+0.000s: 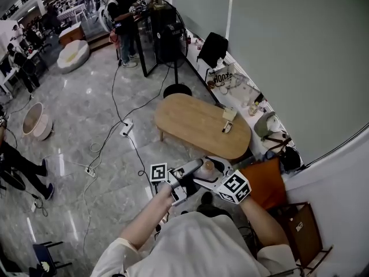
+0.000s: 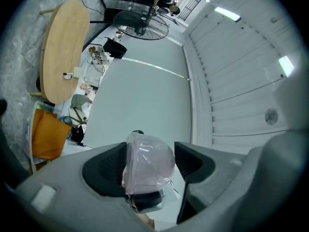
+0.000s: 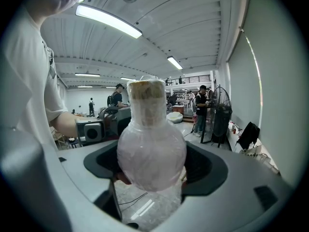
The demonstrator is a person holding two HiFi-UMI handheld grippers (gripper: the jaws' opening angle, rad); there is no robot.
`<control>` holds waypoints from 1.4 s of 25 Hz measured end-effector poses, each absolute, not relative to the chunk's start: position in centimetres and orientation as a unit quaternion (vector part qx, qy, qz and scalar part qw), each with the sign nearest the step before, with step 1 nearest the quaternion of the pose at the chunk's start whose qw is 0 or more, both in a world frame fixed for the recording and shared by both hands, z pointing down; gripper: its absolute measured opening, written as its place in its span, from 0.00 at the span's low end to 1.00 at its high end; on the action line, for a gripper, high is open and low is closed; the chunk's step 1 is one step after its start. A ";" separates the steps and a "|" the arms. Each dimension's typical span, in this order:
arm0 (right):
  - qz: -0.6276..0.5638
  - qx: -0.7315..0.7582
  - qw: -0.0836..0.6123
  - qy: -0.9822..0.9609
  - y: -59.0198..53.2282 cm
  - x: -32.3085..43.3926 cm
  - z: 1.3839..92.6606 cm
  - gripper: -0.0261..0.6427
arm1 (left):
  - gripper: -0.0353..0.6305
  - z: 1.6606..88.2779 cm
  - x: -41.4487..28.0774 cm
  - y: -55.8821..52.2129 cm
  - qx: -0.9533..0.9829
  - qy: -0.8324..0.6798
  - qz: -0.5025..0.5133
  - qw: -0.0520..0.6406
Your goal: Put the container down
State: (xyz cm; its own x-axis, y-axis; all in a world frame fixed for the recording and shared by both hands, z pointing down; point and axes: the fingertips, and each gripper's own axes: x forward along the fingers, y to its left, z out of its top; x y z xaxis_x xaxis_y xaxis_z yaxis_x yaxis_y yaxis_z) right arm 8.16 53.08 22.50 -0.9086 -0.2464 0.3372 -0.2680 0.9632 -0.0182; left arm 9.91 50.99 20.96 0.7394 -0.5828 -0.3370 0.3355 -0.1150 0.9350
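Container (image 3: 152, 153) clamped by left tool (image 2: 147, 164), right tool (image 3: 153, 167).

We stand in a large open-plan workspace, part office, part test hall. A polished stone floor (image 1: 75, 120) is crossed by loose cables (image 1: 113, 91) and a power strip (image 1: 126, 129). There is a low oval wooden table (image 1: 196, 123), a standing fan (image 1: 167, 33), people (image 1: 122, 19) at work far off, and strip lights (image 3: 108, 21) on a panelled ceiling (image 3: 159, 42).
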 end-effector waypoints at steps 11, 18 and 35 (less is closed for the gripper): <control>0.034 0.094 0.170 -0.980 46.1 6.9 23.9 0.62 | 0.51 22.5 8.4 43.8 0.655 -0.123 -0.369 0.648; 0.025 0.070 0.173 -0.982 38.9 7.2 24.1 0.62 | 0.51 23.0 8.6 36.5 0.657 -0.136 -0.383 0.635; 0.031 0.028 0.166 -0.985 28.1 9.3 24.6 0.62 | 0.51 23.3 10.5 25.6 0.645 -0.173 -0.399 0.629</control>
State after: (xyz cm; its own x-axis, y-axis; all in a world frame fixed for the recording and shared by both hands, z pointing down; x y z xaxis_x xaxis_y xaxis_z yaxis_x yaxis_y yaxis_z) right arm 9.27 28.14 24.60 -0.9435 -0.0457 0.3282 -0.0661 0.9965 -0.0512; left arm 10.53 25.61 23.32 0.6226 -0.7240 -0.2971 0.2787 -0.1496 0.9487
